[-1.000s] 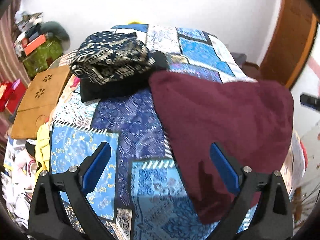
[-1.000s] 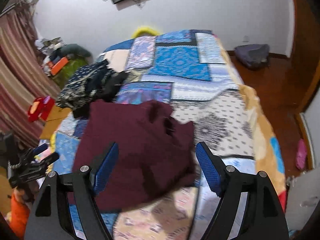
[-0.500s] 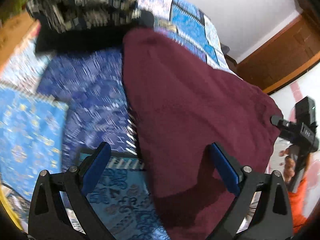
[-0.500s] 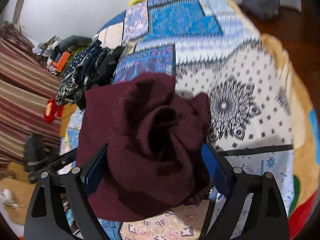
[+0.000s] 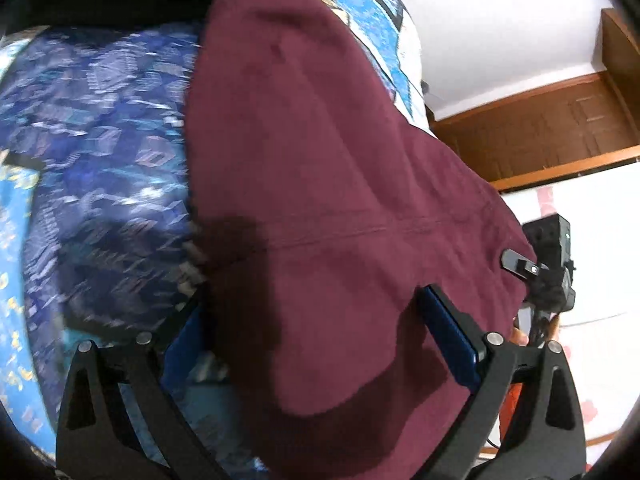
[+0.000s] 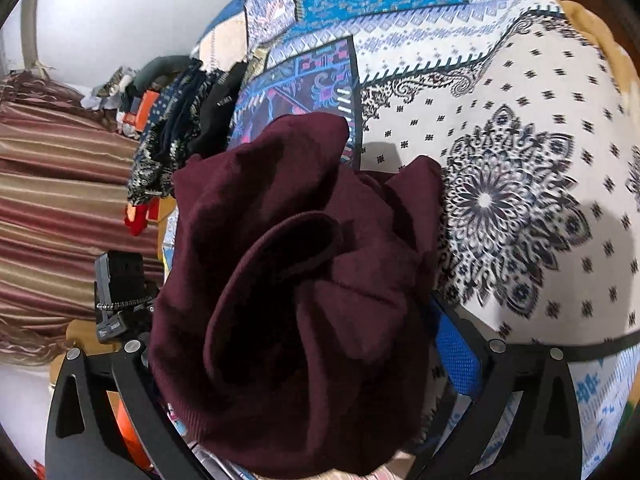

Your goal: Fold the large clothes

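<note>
Our left gripper (image 5: 320, 344) and right gripper (image 6: 304, 360) both stand wide, jaws straddling the near edge of the maroon garment (image 5: 320, 160) on the patchwork bedspread (image 6: 500, 140), nothing pinched yet. To fold cleanly, we should pinch true corners (the right side is bunched) and keep the hem taut. No containers visible.

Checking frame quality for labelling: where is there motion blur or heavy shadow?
Left wrist view: the patterned blue bedspread is smeared by motion blur, and a dark shadow crosses the maroon knit garment. Right wrist view: mostly sharp, folds shadowed.
</note>
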